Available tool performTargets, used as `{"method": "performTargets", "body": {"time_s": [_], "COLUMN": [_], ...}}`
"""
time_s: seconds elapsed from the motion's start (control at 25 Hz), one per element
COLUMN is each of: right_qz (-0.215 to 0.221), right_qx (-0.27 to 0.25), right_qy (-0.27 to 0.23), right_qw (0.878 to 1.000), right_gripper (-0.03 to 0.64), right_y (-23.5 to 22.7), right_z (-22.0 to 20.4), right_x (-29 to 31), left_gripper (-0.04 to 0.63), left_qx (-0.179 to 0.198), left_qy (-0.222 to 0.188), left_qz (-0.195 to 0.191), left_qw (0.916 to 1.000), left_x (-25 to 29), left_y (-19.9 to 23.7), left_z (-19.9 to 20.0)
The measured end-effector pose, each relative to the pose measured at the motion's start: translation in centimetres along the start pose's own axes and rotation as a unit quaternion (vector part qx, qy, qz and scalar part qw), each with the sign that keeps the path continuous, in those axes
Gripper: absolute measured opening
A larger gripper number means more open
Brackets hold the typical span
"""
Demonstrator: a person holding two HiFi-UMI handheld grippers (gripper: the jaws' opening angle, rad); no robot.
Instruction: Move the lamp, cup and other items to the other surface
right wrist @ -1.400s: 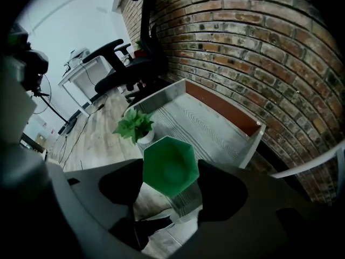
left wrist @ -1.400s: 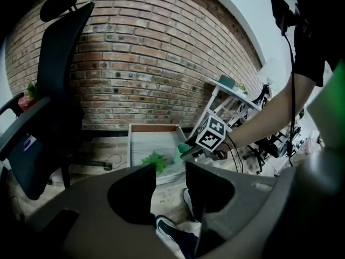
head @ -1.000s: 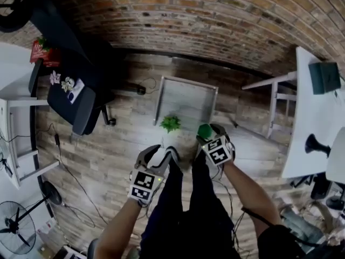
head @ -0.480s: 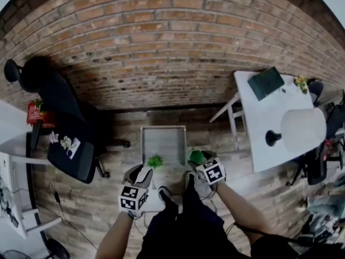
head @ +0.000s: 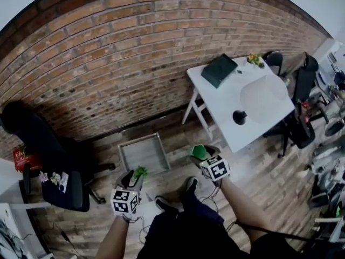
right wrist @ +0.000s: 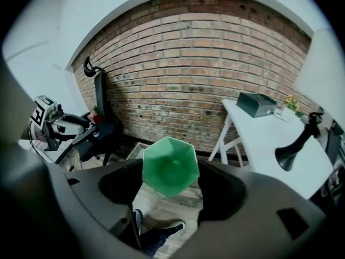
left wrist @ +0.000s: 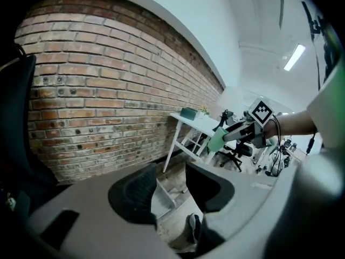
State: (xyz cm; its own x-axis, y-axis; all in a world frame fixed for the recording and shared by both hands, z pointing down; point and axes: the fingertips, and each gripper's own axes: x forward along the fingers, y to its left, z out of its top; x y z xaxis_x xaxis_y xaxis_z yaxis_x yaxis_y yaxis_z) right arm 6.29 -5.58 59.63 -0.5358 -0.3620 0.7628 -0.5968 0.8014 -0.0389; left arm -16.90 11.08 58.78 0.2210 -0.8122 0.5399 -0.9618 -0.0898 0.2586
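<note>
- Above the wooden floor, in front of the person's legs, the right gripper is gripping the green cup. Its jaws are standing wide, one on each side of the six-sided cup, whose mouth is facing the gripper's camera.
- The cup is sitting at the jaw tips, up in the air, well apart from both the white table and the low grey table.
- The left gripper is holding nothing. Its jaws are standing partly apart, and only floor, a corner of the low grey table and a shoe are showing through the gap.
- In the head view a small green plant is showing at the low grey table's near edge, just beyond the left gripper's tips. Whether it is touching them I cannot tell.
- The lamp is standing on the white table, and a dark green box is lying at that table's end nearest the brick wall.
</note>
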Motion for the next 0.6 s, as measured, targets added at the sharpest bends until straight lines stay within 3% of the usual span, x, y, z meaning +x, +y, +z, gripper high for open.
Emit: {"method": "performTargets", "body": {"time_s": [0.2, 0.4, 0.6], "right_qz": [-0.056, -0.087, -0.101], "right_qx": [0.042, 0.068, 0.081], "right_qy": [-0.014, -0.036, -0.023], "right_qw": [0.997, 0.993, 0.991], "right_gripper": [0.321, 0.321, 0.321], "right_y": [-6.5, -12.4, -18.8], "right_z": [-2.2, -3.6, -6.7], "right_x": [-5.3, -9.6, -12.1], "left_gripper": [0.166, 0.166, 0.166], "left_qx": [0.024, 0.047, 0.056], "left_qy": [0.003, 0.000, 0.003], "left_qz": [-0.026, -0.041, -0.041], "left_qw": [0.9994, 0.9981, 0.9976], "left_x": [1.6, 3.7, 6.5], "left_y": [-3.7, -8.1, -13.1], "left_z": [1.3, 3.2, 4.3]}}
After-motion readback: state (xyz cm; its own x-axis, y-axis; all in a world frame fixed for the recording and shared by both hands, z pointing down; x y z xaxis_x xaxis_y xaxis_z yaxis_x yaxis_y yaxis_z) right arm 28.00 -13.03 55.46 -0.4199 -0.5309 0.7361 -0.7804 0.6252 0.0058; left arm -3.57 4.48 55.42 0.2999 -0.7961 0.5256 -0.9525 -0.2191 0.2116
